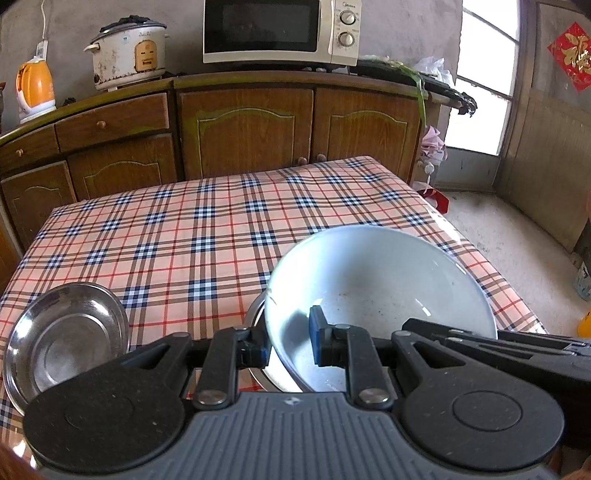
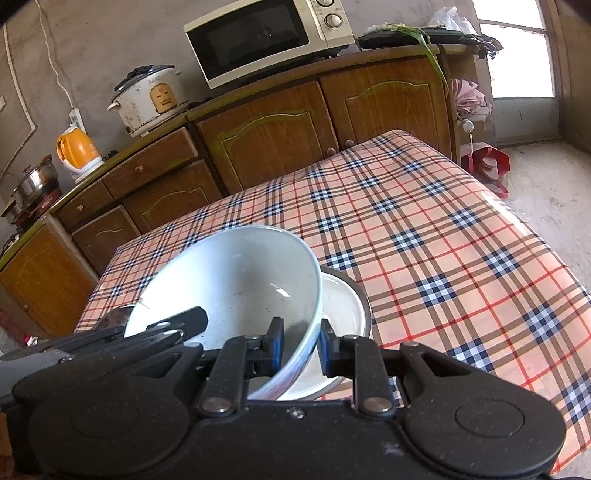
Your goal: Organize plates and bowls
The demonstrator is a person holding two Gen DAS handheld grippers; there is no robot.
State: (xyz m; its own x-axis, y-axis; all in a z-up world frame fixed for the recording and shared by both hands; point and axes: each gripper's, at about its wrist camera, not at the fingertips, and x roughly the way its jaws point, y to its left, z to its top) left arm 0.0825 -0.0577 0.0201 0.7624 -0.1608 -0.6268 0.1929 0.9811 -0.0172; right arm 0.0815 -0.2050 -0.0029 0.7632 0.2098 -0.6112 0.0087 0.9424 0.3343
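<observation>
White bowl [image 1: 380, 288] tilted, rim pinched — above a steel dish [image 2: 343, 295]; steel plate [image 1: 66, 332] apart.

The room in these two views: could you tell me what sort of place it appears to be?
Most likely a home kitchen: a microwave, a rice cooker and an orange kettle stand on wooden cabinets behind a table with a plaid cloth.

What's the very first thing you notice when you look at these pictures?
The big white bowl, tilted up near the front of the checked table, with both grippers' jaws clamped on its rim: the left gripper and the right gripper. Under it sits a metal dish, and another shiny metal plate lies off to the left.
</observation>
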